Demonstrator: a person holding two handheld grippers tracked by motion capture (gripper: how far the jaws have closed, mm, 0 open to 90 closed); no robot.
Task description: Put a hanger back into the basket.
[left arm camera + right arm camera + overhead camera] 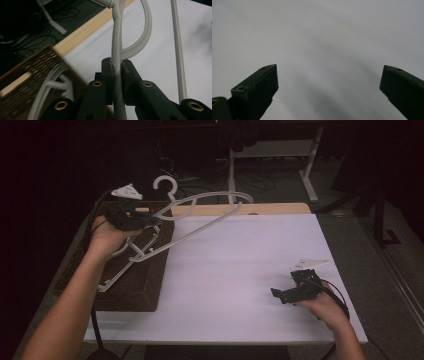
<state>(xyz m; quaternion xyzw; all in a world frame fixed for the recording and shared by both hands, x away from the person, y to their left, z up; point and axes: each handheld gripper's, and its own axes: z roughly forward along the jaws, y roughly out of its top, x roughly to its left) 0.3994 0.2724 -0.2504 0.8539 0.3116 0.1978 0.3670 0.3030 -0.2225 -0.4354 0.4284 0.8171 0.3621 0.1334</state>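
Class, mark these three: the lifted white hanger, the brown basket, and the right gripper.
white hanger (207, 227): high view, on its straight lower bar.
brown basket (150, 275): high view, on its right wall.
right gripper (276, 294): high view, between its open jaws.

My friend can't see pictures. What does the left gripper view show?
Two black jaws of the left tool are pinched shut on a thin white plastic hanger, which curves upward over a white table. To the left sits a brown woven basket with more white hangers lying inside, and a wooden strip runs along the table's far edge.
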